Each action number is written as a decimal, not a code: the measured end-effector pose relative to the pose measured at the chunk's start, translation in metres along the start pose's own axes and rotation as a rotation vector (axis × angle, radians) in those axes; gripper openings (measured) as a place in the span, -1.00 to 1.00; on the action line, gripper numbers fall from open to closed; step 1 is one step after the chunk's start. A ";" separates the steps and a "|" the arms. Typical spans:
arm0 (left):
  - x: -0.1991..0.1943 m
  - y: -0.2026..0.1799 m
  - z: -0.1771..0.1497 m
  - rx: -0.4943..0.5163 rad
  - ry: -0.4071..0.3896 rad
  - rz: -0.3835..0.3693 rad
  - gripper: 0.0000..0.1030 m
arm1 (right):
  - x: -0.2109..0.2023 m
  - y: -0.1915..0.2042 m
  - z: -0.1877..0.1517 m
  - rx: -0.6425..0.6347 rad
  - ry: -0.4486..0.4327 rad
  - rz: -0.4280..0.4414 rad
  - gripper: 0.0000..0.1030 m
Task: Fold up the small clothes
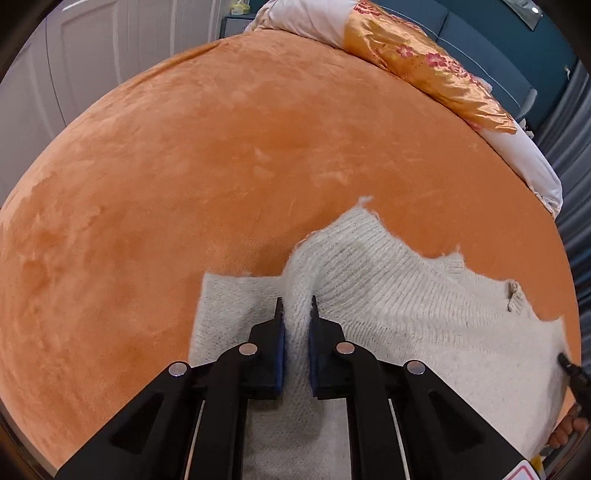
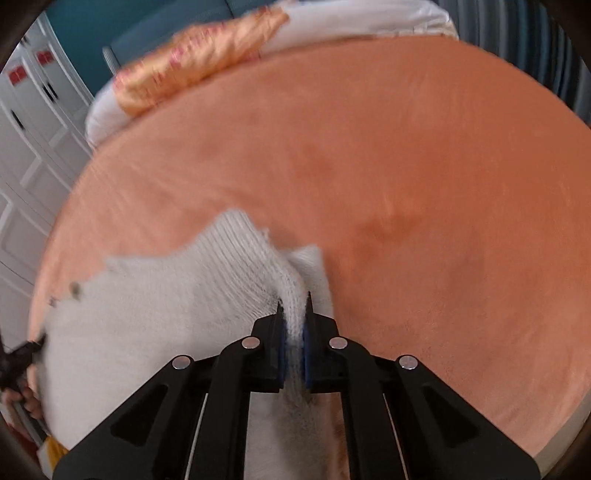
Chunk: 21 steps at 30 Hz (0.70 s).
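A small white knitted sweater [image 1: 399, 306] lies on the orange plush bed cover [image 1: 221, 166]. My left gripper [image 1: 296, 308] is shut on a pinched ridge of its knit at the left side, lifting it slightly. My right gripper [image 2: 293, 306] is shut on a ridge of the same sweater [image 2: 147, 317] at its right side; that view is motion-blurred. The right gripper's tip shows at the far right edge of the left wrist view [image 1: 570, 369]. The left gripper's tip shows at the far left edge of the right wrist view [image 2: 22, 354].
An orange floral satin quilt [image 1: 417, 59] with white bedding [image 1: 524, 162] lies bunched along the bed's far edge. White wardrobe doors [image 2: 26, 147] stand to one side and a teal wall [image 1: 487, 33] is behind the bed.
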<state>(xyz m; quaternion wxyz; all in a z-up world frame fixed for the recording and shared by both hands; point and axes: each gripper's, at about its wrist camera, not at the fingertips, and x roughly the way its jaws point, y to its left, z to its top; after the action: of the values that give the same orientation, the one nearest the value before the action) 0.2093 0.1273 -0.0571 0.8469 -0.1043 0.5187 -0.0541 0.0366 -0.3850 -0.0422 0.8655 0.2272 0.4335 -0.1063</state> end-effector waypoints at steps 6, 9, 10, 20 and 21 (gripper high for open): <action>-0.009 -0.015 -0.001 0.049 -0.032 0.043 -0.53 | 0.007 -0.005 -0.001 0.044 0.064 -0.020 -0.70; -0.042 -0.029 -0.014 0.115 -0.093 0.061 -0.52 | -0.031 0.012 -0.009 -0.004 -0.007 -0.050 -0.70; -0.051 -0.034 -0.020 0.133 -0.106 0.063 -0.50 | -0.037 0.015 -0.013 -0.018 -0.016 -0.037 -0.70; -0.061 -0.110 -0.130 0.276 0.045 -0.058 -0.36 | -0.052 0.147 -0.132 -0.344 0.185 0.227 -0.72; -0.056 -0.109 -0.138 0.275 0.048 -0.037 -0.36 | -0.048 0.148 -0.140 -0.368 0.187 0.196 -0.78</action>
<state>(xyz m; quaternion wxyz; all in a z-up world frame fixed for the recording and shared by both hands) 0.0622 0.0156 -0.0438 0.8394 0.0043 0.5245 -0.1427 -0.0341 -0.1883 -0.0321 0.8547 0.1155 0.4997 0.0804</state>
